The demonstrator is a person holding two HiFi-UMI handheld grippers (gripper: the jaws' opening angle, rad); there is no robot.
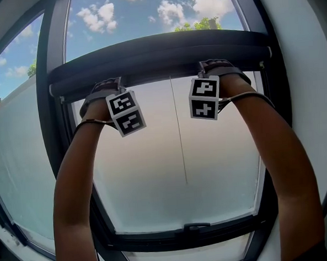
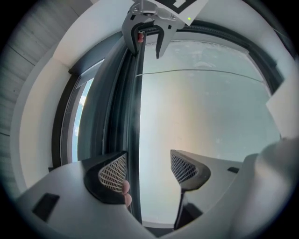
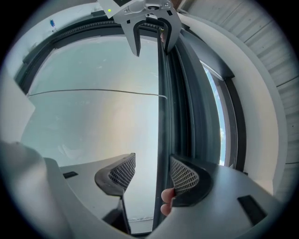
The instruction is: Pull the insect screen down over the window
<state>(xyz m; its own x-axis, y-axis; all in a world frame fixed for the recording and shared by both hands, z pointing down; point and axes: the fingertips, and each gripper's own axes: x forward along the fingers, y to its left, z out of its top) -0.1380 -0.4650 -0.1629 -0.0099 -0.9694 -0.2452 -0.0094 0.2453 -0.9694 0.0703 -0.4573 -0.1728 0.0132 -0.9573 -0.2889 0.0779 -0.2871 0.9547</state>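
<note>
The insect screen's dark pull bar (image 1: 159,56) lies across the upper part of the window, with blue sky above it and a pale hazy pane below. A thin pull cord (image 1: 179,137) hangs from its middle. My left gripper (image 1: 103,89) reaches up to the bar's left part and my right gripper (image 1: 220,68) to its right part. In the left gripper view the open jaws (image 2: 148,170) straddle the bar's thin lower edge (image 2: 135,116). The right gripper (image 3: 153,172) is open the same way around the edge (image 3: 161,116). Neither pair of pads presses on it.
The dark window frame (image 1: 50,46) surrounds the pane, and a window handle (image 1: 196,226) sits on its bottom rail. White reveal walls (image 1: 308,63) close in on both sides. Each gripper shows at the top of the other's view, right (image 2: 148,39) and left (image 3: 150,35).
</note>
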